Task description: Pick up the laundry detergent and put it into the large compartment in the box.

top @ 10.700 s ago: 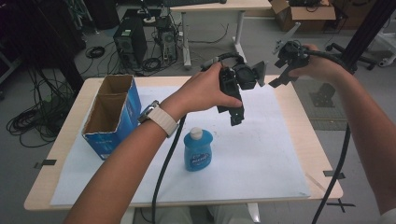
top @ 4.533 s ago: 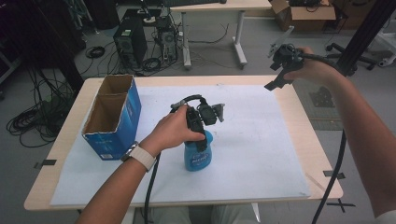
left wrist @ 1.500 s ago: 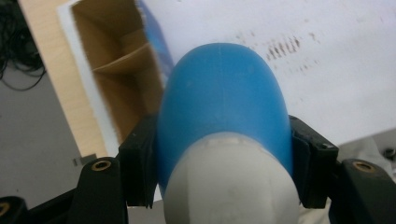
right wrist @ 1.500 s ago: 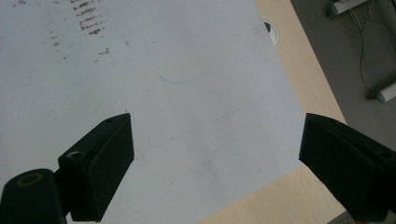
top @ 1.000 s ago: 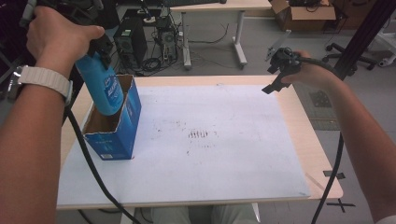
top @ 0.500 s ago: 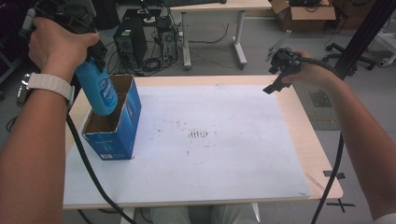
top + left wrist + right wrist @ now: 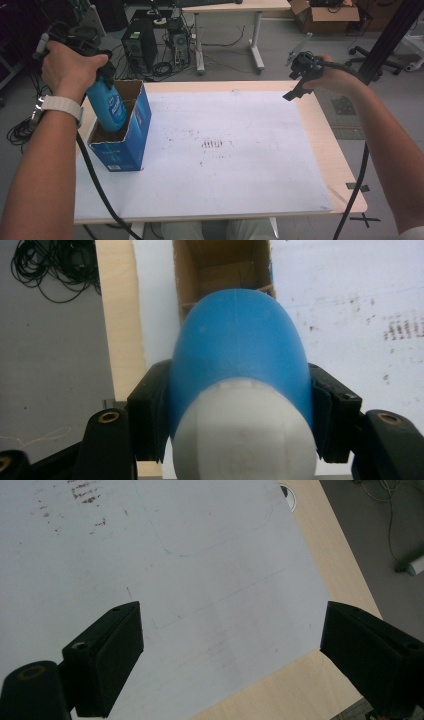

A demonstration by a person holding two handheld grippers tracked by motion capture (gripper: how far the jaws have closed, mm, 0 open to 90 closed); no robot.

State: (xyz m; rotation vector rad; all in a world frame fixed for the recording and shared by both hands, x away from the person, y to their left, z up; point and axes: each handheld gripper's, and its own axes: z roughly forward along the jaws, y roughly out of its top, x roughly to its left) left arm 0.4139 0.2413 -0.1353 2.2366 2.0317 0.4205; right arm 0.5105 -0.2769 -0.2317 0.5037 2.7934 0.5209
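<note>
Lettering on the blue plastic bottle with a white cap point(image 7: 106, 104) and on the open blue cardboard box point(image 7: 121, 131) is too small and blurred to read; a pale label patch on the bottle's side and small print near the box's lower front corner are all that can be made out. Taking that box as landmark, the bottle hangs tilted with its lower end inside the box's open top, at the box's near left part. The left gripper point(image 7: 240, 405) is clamped on the bottle, its black jaws pressed against the blue shoulders on either side just under the white cap. The left hand point(image 7: 70, 65) sits above the box, forearm with a white wristband point(image 7: 60, 106) rising from below. The right gripper point(image 7: 299, 67) is held far to the right of the box, above the far right corner of the white-covered wooden table point(image 7: 320, 150), its jaws spread wide with nothing between them; the right hand point(image 7: 335, 77) holds it level, arm stretched forward.
</note>
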